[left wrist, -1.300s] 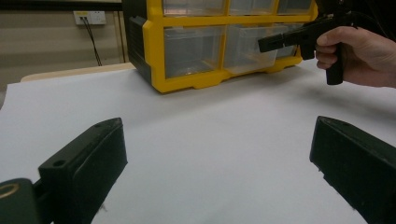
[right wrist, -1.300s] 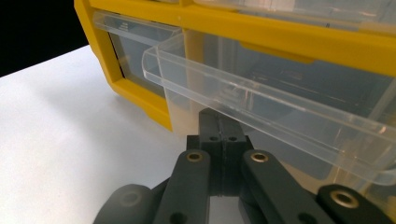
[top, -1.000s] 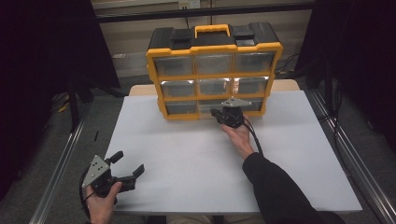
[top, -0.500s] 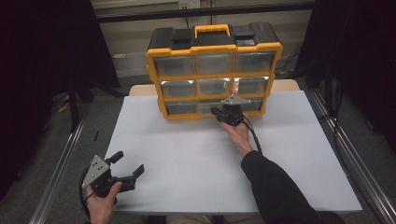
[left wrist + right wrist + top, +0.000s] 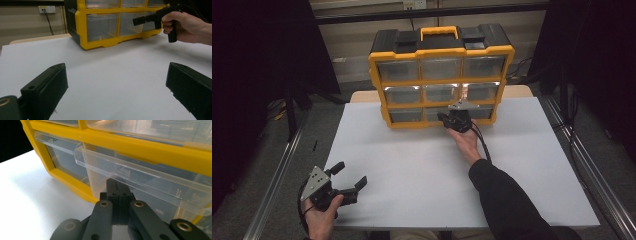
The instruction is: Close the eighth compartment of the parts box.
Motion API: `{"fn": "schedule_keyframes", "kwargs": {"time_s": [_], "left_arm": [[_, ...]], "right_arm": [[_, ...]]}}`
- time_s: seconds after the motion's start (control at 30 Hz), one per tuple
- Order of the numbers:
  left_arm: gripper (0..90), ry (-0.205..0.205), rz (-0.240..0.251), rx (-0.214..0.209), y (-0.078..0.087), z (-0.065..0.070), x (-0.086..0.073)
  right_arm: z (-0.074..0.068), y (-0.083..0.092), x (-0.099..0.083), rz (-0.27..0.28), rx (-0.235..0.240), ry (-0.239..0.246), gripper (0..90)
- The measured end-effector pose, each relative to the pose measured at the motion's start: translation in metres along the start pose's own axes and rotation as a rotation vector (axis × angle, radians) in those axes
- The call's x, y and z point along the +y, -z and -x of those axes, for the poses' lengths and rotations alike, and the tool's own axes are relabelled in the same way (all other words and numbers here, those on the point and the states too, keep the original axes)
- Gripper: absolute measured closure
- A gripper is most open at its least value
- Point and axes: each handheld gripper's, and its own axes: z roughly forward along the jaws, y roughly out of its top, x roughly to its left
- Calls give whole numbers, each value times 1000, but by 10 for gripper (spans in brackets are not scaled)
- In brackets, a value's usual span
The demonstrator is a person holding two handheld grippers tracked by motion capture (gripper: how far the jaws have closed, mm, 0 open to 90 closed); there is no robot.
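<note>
One clear drawer (image 5: 140, 180) sits just above the right claw (image 5: 117, 185), whose jaws are pressed together.

Quick count: there was one yellow organizer box (image 5: 441, 75) on the desk (image 5: 412, 170), with nine clear drawers (image 5: 441, 68) in three rows of three and one carry handle (image 5: 439, 32) on top. Two claws total, left claw (image 5: 348, 178) and right claw (image 5: 446, 119).
</note>
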Motion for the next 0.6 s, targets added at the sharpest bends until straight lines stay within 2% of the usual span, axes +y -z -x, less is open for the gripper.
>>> {"fn": "schedule_keyframes", "kwargs": {"time_s": [0.6], "left_arm": [[35,5,-1,1,-1,0,0]], "right_arm": [[4,-6,3,-8,-17,-6,900]]}}
